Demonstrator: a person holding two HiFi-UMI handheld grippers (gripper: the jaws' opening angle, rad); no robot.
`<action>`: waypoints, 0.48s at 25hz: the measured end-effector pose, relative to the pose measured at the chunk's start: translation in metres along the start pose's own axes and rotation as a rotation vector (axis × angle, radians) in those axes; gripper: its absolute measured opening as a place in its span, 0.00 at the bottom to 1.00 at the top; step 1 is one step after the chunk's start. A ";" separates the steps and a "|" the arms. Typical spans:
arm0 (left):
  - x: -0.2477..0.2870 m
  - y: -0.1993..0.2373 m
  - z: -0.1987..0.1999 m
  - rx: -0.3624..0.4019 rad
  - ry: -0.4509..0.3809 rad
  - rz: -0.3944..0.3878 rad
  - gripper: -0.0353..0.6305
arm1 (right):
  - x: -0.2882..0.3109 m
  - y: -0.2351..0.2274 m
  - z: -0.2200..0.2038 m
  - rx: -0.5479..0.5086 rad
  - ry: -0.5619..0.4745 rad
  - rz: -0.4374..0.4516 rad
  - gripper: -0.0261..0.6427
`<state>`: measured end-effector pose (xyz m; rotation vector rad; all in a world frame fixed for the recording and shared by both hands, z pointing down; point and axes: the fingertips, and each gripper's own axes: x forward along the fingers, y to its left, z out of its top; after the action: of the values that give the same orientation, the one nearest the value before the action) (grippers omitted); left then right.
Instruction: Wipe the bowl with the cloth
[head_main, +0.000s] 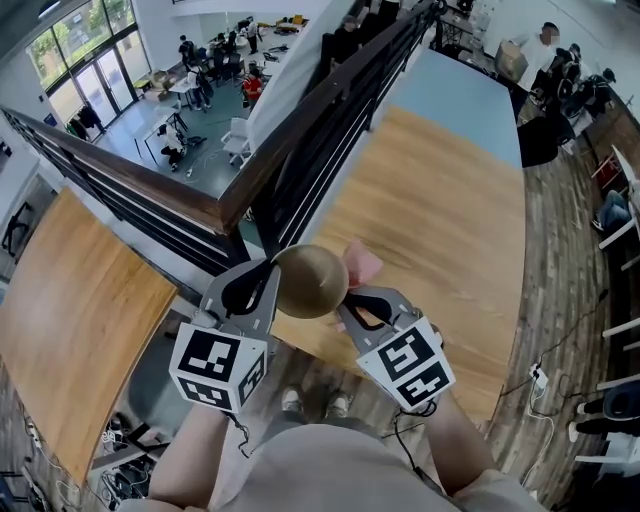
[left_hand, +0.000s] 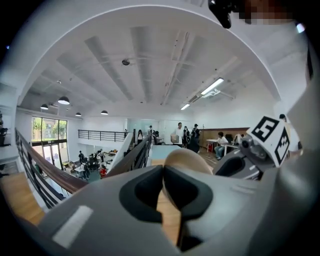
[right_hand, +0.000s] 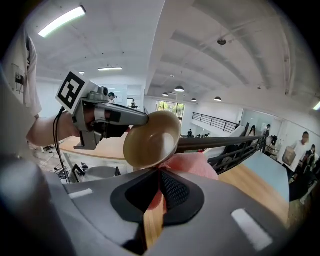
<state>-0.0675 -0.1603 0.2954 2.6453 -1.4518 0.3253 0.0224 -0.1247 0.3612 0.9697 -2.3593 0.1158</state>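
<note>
Two grippers meet in mid-air over the near edge of a wooden table (head_main: 440, 220) in the head view: the left gripper (head_main: 268, 283) has the tan bowl (head_main: 310, 281) by its rim, and the right gripper (head_main: 350, 305) carries a pink cloth (head_main: 362, 265) that shows just behind the bowl. In the left gripper view, the jaws are pressed nearly together on the bowl's thin rim. In the right gripper view, the jaws pinch the cloth, which bunches right under the bowl's lower rim, with the bowl's hollow facing the camera.
</note>
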 end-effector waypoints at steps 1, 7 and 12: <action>0.000 0.001 0.001 0.001 -0.002 0.009 0.07 | 0.001 0.005 0.000 -0.001 0.001 0.010 0.06; 0.002 0.005 0.003 -0.037 -0.016 0.026 0.07 | 0.014 0.042 0.002 -0.010 -0.017 0.090 0.06; 0.001 0.002 0.006 -0.090 -0.044 0.014 0.07 | 0.023 0.067 0.016 0.015 -0.088 0.123 0.06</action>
<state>-0.0674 -0.1633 0.2895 2.5883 -1.4624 0.1998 -0.0428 -0.0945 0.3692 0.8521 -2.5021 0.1416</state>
